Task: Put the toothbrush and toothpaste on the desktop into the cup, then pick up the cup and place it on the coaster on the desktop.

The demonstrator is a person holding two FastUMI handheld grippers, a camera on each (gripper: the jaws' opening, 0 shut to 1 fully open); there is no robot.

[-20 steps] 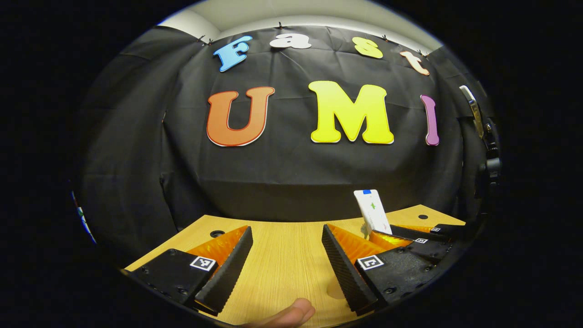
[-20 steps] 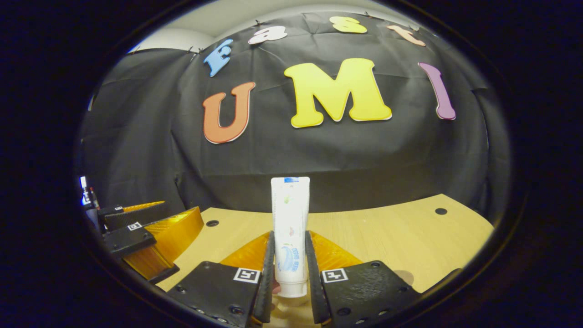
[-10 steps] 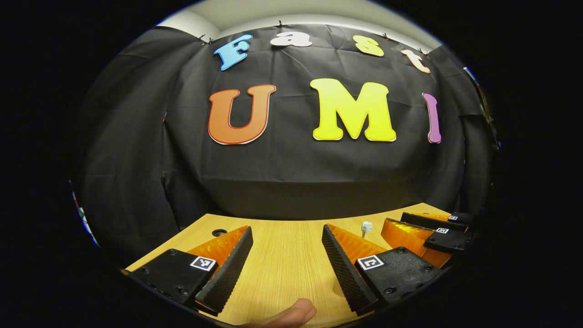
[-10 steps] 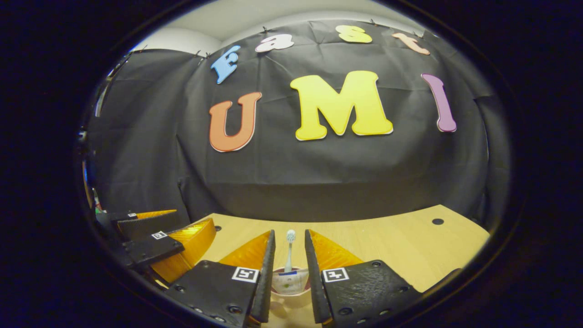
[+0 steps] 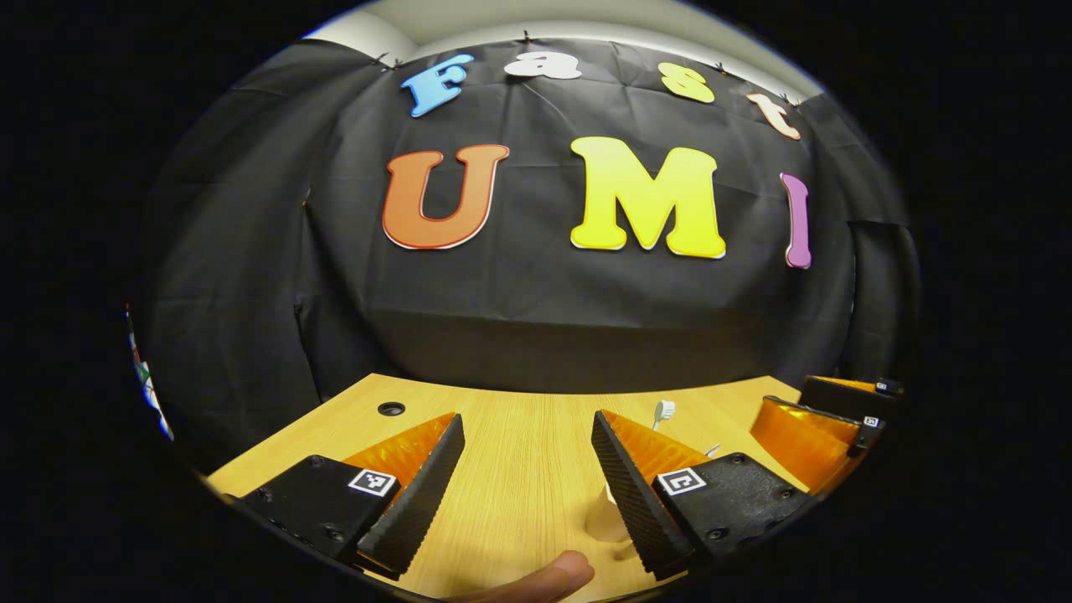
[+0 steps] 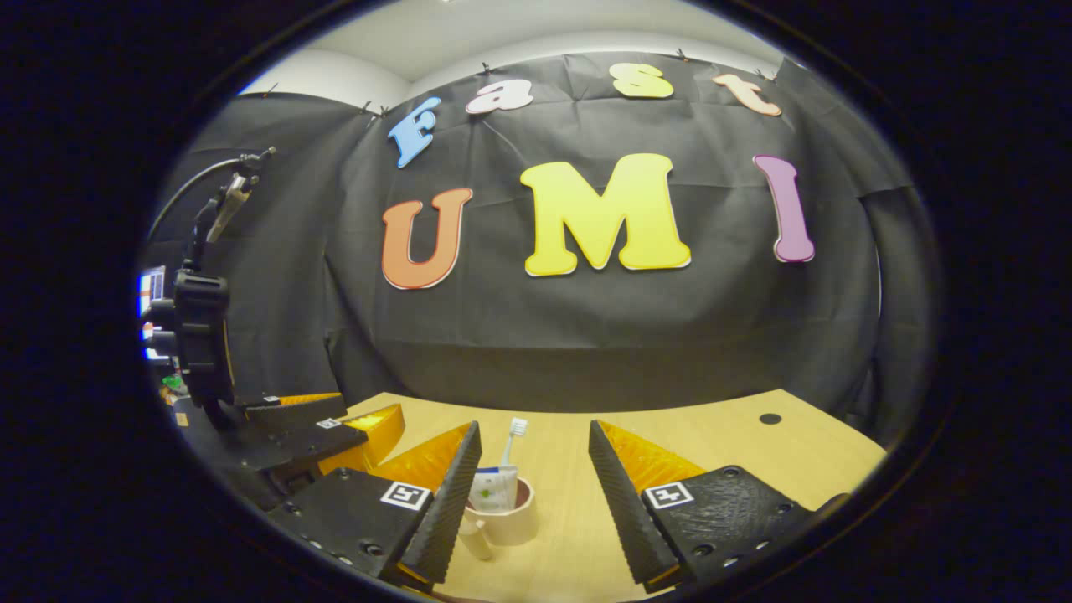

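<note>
On the wooden desktop [image 6: 737,452], a pale round cup [image 6: 511,519] stands upright holding the white-headed toothbrush [image 6: 515,435] and white toothpaste [image 6: 494,490] tube, between the wide-open right gripper [image 6: 532,502] fingers, while the left gripper [image 5: 523,486] gapes wide, empty.

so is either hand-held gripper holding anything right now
Nothing is held. The right hand-held gripper and the left hand-held gripper are open; the toothpaste sits in the cup.

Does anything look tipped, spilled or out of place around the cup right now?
Nothing stands out. The cup stands upright on the desktop with the toothbrush and toothpaste inside it. The right gripper is open, off the cup.
</note>
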